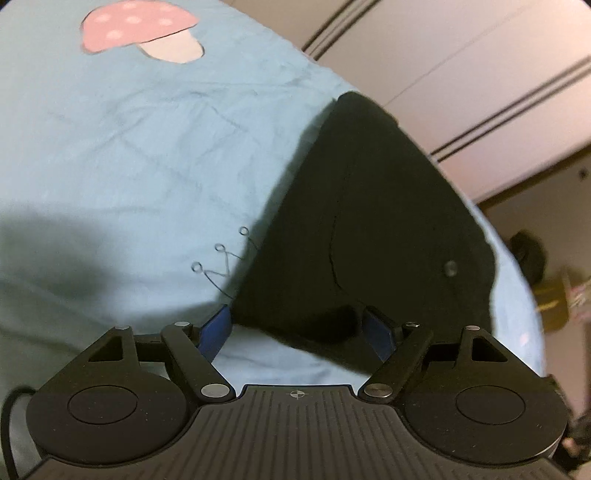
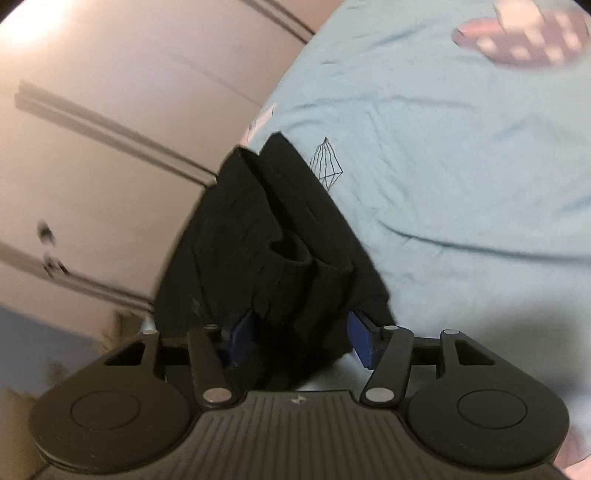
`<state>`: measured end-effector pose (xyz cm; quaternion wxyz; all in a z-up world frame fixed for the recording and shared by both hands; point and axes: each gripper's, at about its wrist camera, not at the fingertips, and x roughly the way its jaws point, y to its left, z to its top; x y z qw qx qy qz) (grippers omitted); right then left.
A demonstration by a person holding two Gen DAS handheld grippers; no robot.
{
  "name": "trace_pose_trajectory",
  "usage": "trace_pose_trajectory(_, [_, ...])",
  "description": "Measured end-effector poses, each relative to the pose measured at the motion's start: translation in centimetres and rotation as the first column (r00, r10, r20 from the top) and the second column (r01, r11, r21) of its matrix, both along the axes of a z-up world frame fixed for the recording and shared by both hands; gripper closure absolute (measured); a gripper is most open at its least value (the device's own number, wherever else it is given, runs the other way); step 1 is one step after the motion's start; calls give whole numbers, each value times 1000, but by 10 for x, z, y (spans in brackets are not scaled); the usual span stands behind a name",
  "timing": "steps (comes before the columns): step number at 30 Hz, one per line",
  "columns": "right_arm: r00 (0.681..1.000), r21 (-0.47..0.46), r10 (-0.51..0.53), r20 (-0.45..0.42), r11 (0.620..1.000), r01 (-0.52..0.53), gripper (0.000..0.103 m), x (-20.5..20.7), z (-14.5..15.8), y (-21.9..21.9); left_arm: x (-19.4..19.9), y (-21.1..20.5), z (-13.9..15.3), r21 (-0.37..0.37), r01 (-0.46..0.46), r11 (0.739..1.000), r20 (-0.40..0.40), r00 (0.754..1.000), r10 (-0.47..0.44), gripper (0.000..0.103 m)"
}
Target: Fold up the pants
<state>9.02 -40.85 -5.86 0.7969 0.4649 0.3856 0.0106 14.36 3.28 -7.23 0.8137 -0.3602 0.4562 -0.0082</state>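
Observation:
The black pants [image 1: 369, 221] lie on a light blue bed sheet [image 1: 129, 147], near the bed's edge. In the left wrist view my left gripper [image 1: 295, 328] is open, its blue pads [image 1: 216, 332] wide apart on either side of the pants' near edge, with a button [image 1: 450, 267] showing on the cloth. In the right wrist view the pants [image 2: 277, 240] are bunched in folds, and my right gripper [image 2: 301, 339] is open with cloth lying between its blue pads [image 2: 364, 341]. The left pad is partly hidden by cloth.
The sheet has a pink mushroom print [image 1: 136, 31] and line drawings [image 2: 327, 168]. A pale wardrobe with dark stripes [image 1: 480, 92] stands beyond the bed edge; it also shows in the right wrist view [image 2: 110, 129]. A yellowish box [image 1: 557, 302] sits on the floor.

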Motion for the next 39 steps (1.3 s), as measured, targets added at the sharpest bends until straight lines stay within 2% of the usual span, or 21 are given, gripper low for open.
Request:
trace_pose_trajectory(2, [999,16,-47,18,999,47,31,4,-1,-5,0,3,1,-74,-24,997,3,1000,25,17])
trace_pose_trajectory(4, [998,22,-57,13,998,57,31,11,-4,-5,-4,2,-7,-146,-48,988,-21,999,46,19])
trace_pose_trajectory(5, [998,39,-60,12,997,59,33,14,-6,-3,-8,4,-7,-187,-56,981,-28,998,52,20])
trace_pose_trajectory(6, [998,47,-66,16,997,66,44,17,-6,1,-12,5,-7,-225,-61,973,-26,998,56,23])
trace_pose_trajectory(7, [997,30,-71,38,997,70,71,16,-1,4,-15,6,-6,-241,-64,968,-23,998,60,23])
trace_pose_trajectory(10, [991,-9,-47,127,999,48,70,12,13,13,-10,5,-10,-241,-79,967,-32,997,73,24])
trace_pose_trajectory(11, [990,-7,-50,134,999,51,60,13,13,14,-7,5,-13,-257,-93,962,-40,995,86,25])
trace_pose_trajectory(14, [993,-3,-45,106,999,46,43,19,9,16,3,4,-12,-282,-118,952,-14,993,119,42])
trace_pose_trajectory(15, [995,-8,-35,98,999,35,43,21,8,18,5,3,-10,-272,-119,955,-6,992,122,58])
trace_pose_trajectory(16, [996,-20,-22,90,1000,24,50,24,8,21,8,3,-9,-250,-125,960,-10,992,127,84])
trace_pose_trajectory(17, [996,-55,-18,87,998,23,69,26,11,24,8,3,-8,-240,-130,962,-10,991,131,87])
trace_pose_trajectory(20, [999,-211,17,50,977,-6,77,30,30,36,2,4,8,-204,-120,972,82,987,139,94])
trace_pose_trajectory(23, [984,-227,27,177,974,14,78,10,53,43,-4,-1,24,-92,-68,993,157,984,82,93])
trace_pose_trajectory(25, [967,-241,39,251,970,23,77,-1,56,44,-2,-4,18,-62,-36,997,123,991,43,92])
trace_pose_trajectory(27, [984,-317,37,175,948,21,75,-1,41,45,5,-9,5,3,-1,1000,26,1000,1,81])
trace_pose_trajectory(29, [998,-402,54,-31,913,-62,67,13,9,48,6,-12,2,59,15,998,-45,999,-12,71])
trace_pose_trajectory(30, [997,-394,59,-42,916,-71,65,13,5,46,3,-10,5,66,19,998,-25,1000,-17,67])
trace_pose_trajectory(32, [999,-378,34,0,925,-31,38,8,20,39,-4,-6,17,93,46,995,2,999,-47,64])
trace_pose_trajectory(33, [1000,-402,23,21,916,-13,36,6,31,35,-6,-4,24,125,67,990,7,998,-68,63])
trace_pose_trajectory(37, [997,-540,-11,82,840,54,37,-4,62,30,-14,-1,57,263,73,962,101,990,-103,48])
trace_pose_trajectory(39, [994,-584,3,114,809,64,50,-1,72,35,-5,-6,70,289,82,954,163,978,-133,42])
